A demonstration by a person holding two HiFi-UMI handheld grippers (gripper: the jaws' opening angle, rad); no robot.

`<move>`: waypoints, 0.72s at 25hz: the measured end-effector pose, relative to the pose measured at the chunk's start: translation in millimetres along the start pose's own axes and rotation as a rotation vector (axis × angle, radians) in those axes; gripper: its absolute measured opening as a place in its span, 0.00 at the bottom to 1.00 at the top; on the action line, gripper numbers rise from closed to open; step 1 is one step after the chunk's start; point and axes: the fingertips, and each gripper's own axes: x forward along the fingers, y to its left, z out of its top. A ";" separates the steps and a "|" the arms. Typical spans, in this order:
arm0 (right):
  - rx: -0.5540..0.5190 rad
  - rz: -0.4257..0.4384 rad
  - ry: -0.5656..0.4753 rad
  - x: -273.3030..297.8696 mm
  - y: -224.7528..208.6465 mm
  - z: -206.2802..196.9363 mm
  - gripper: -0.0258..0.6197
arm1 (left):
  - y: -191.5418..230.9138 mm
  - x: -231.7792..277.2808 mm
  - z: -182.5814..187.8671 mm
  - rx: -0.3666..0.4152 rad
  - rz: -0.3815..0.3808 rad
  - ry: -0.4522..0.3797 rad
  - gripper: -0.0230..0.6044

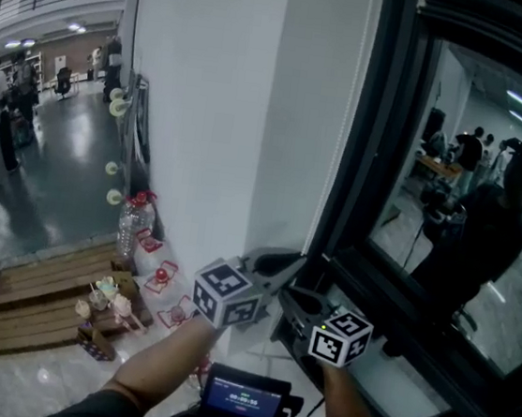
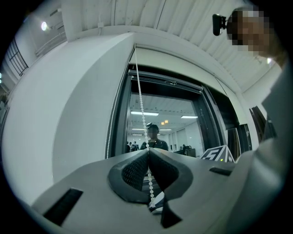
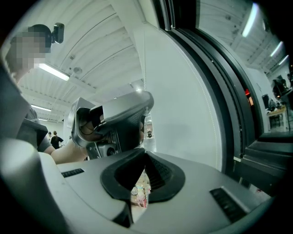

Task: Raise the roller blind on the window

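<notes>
A white bead chain [image 2: 140, 105] hangs from the top of the dark-framed window [image 1: 453, 179] and runs down between my left gripper's jaws. My left gripper [image 2: 148, 153] is shut on the bead chain, pinching it at the tips. A second strand [image 2: 109, 135] hangs free along the frame's left side. In the head view, my left gripper [image 1: 298, 263] is at the frame's lower left corner, against the white wall [image 1: 208, 102]. My right gripper [image 1: 288, 297] sits just below it, shut and empty. In the right gripper view its jaws [image 3: 145, 153] meet under the left gripper [image 3: 121, 119].
The window glass [image 1: 466, 228] reflects a person and a lit room. Far below to the left lie a wooden pallet [image 1: 32, 302], a water bottle [image 1: 133, 220] and small toys [image 1: 108, 302]. A device with a screen [image 1: 243, 394] hangs at the person's chest.
</notes>
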 end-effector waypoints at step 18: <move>-0.077 -0.132 -0.027 -6.9 -21.2 2.9 0.12 | 17.4 -4.1 -5.3 -0.003 0.067 -0.016 0.17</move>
